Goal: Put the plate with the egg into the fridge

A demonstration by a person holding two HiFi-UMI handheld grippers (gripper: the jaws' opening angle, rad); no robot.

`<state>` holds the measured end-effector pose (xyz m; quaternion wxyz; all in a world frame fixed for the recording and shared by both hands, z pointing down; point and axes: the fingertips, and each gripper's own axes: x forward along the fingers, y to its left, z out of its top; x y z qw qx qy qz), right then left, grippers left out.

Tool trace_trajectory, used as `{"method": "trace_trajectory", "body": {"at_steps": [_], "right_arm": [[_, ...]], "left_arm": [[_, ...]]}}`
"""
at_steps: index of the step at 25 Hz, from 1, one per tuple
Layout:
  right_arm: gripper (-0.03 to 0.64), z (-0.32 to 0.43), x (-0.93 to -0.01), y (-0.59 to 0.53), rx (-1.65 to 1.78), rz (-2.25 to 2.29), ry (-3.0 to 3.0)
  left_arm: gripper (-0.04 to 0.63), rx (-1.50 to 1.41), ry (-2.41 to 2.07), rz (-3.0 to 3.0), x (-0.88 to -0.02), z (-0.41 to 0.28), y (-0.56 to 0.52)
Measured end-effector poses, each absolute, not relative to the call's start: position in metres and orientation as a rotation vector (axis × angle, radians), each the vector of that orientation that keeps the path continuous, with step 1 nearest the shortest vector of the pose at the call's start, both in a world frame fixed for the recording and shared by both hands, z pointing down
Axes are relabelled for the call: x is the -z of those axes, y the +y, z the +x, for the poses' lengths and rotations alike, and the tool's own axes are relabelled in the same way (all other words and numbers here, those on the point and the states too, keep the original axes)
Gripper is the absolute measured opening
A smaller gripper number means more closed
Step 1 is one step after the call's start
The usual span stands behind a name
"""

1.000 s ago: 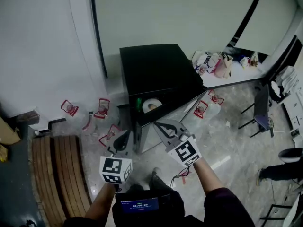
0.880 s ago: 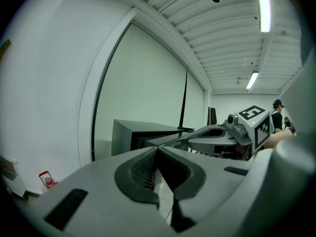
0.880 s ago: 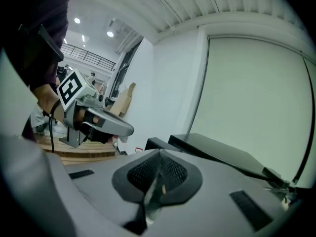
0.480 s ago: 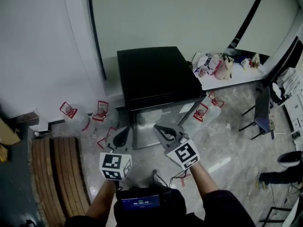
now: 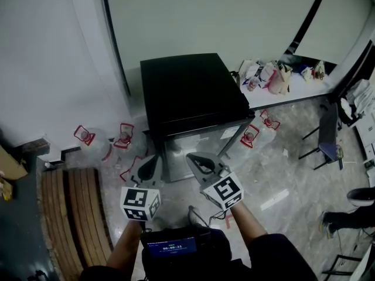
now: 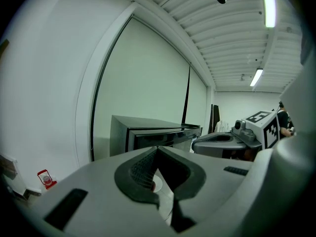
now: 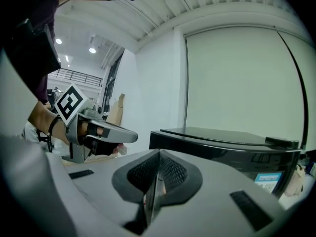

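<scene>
Two grippers hang just before the fridge (image 5: 187,92) — left gripper (image 5: 153,161) and right gripper (image 5: 191,157), each with jaws closed on nothing. Its door (image 5: 196,148) is shut — plate with the egg hidden from view.

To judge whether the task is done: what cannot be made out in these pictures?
Plate with the egg: in no view; the shut door of the fridge hides its inside.
Clutter on the ledge, head view: too small to name.
Person, head view: cut off by the right edge.
</scene>
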<state>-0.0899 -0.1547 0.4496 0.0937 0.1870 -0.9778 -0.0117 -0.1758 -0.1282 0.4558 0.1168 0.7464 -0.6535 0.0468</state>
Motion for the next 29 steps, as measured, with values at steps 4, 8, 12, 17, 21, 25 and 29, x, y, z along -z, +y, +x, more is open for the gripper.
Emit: {"method": "trace_trajectory", "body": {"at_steps": [4,8,12,17,21,25,29], "right_arm": [[0.006,-0.089,-0.448,-0.162,0.009,0.541,-2.943],[0.006,-0.089,-0.443,-0.166,-0.001,0.563,-2.955],[0.006,-0.088,-0.439,-0.17,0.008,0.572,-2.98],[0.006,-0.08,-0.439,-0.17,-0.009,0.562,-2.993],[0.006,-0.068,-0.441,-0.171,-0.026,0.559,-2.997],[0.006,-0.053,-0.444,-0.174,-0.02,0.548,-3.004],[0.006,-0.037,-0.442,-0.179,-0.031,0.555,-3.001]], "left_arm": [[0.008,-0.142,-1.927,2.178,-0.456,-0.174,-0.133],[0.008,-0.148,-1.933,2.17,-0.456,-0.171,-0.137],[0.008,-0.151,-1.941,2.166,-0.454,-0.167,-0.141],[0.008,-0.155,-1.95,2.155,-0.455,-0.158,-0.144],[0.008,-0.16,-1.955,2.152,-0.456,-0.144,-0.147],[0.008,-0.169,-1.957,2.149,-0.458,-0.128,-0.151],[0.008,-0.172,-1.951,2.145,-0.46,-0.112,-0.156]]}}
